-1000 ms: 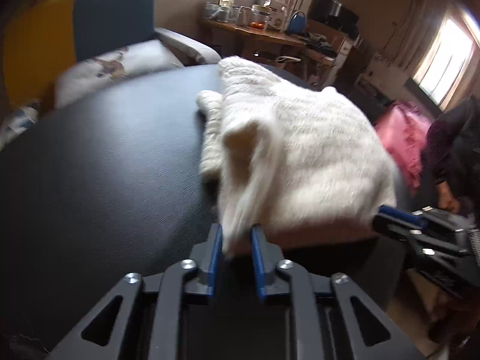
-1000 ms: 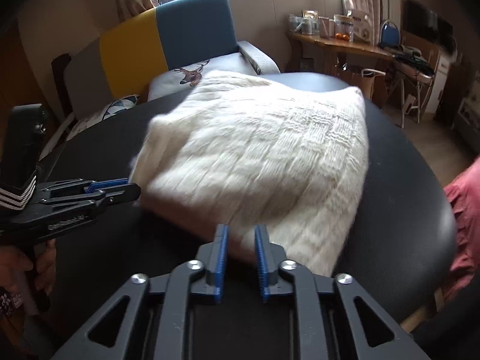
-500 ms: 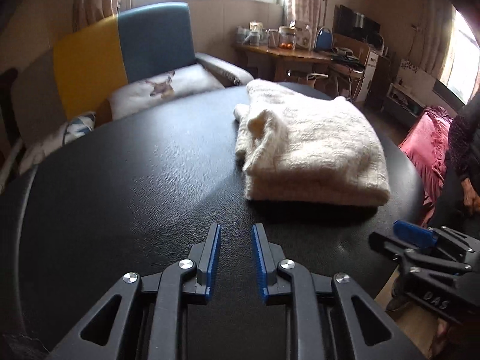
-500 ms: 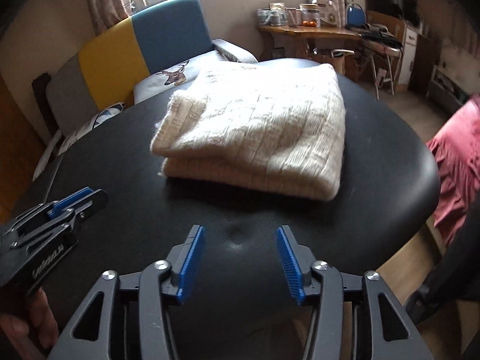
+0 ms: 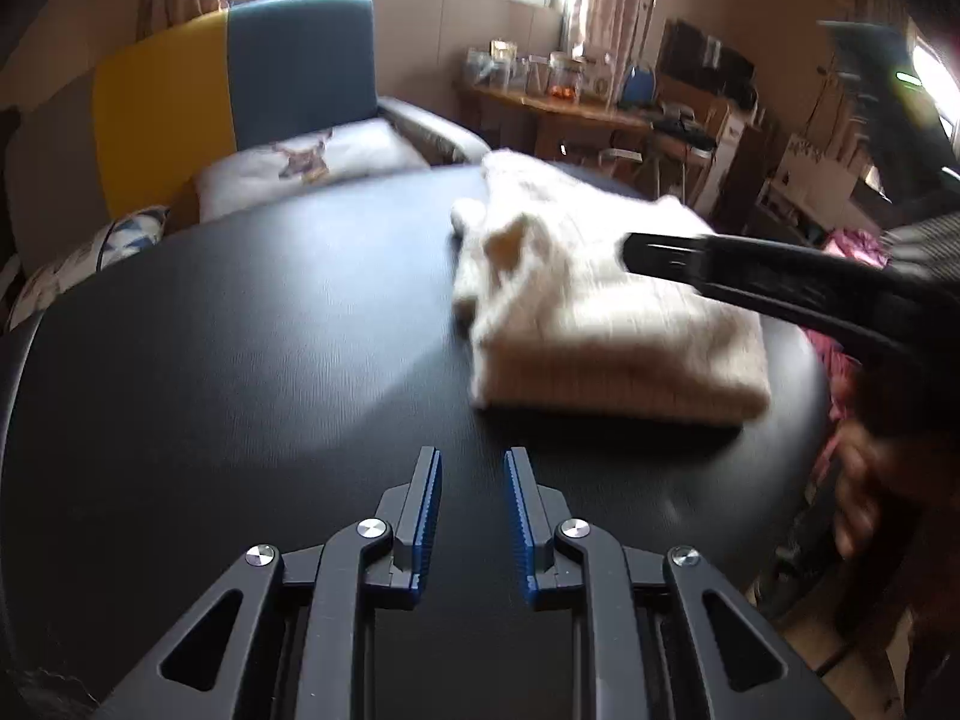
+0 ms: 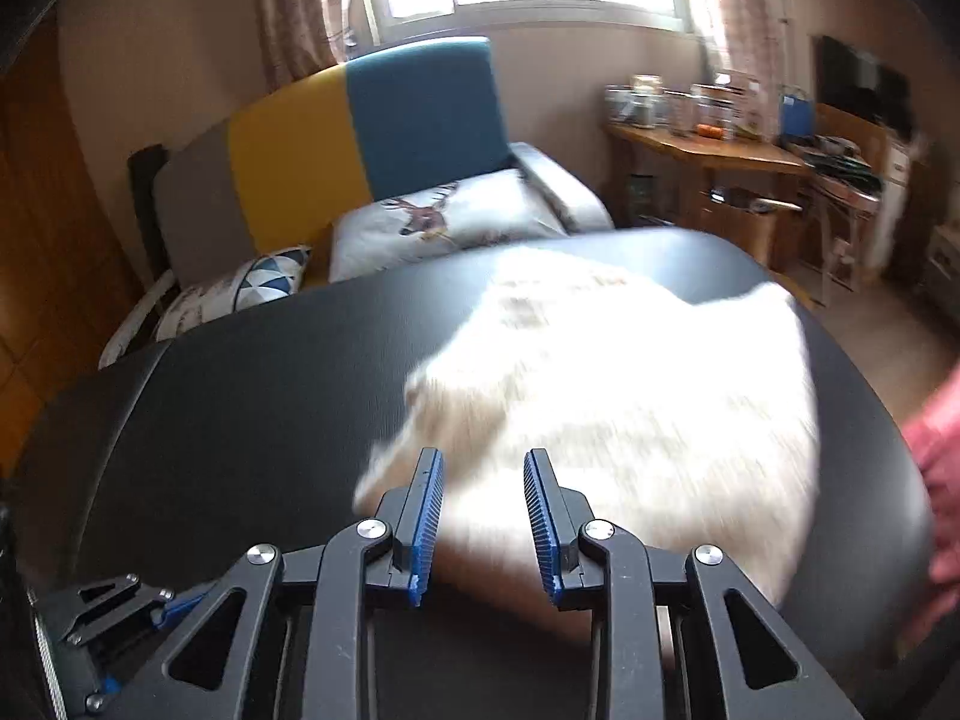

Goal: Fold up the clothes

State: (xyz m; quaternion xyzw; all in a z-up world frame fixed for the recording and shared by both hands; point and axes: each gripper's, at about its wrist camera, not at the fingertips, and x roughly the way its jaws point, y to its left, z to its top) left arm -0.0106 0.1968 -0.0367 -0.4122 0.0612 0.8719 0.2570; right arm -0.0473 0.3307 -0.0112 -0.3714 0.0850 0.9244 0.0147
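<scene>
We count one black table (image 5: pixel 240 360), one sofa (image 6: pixel 360 138) with three cushions on it, one wooden side table (image 6: pixel 708 147), one folded cream sweater (image 5: pixel 600 324), and our two grippers.

The table fills most of both views; its rounded edge curves off at 9 o'clock and at 3 o'clock. From the left wrist, the whole stretch from 9 to 12 o'clock is bare black surface, open for moving. The sofa stands just past the table's far edge at 11 o'clock, the side table farther back at 1 o'clock.

The sweater lies folded on the table at 1 o'clock from our left gripper (image 5: pixel 473 519), near the table's 3 o'clock edge, blurred in both views. Our left gripper sits over bare table, short of the sweater, its jaws narrowly parted and holding nothing.

Our right gripper (image 6: pixel 483 531) is over the sweater's near edge, jaws moderately parted with cream knit showing between them; we cannot tell whether the blue pads (image 6: pixel 429 522) touch it. In the left view its dark body crosses above the sweater from 3 o'clock.
</scene>
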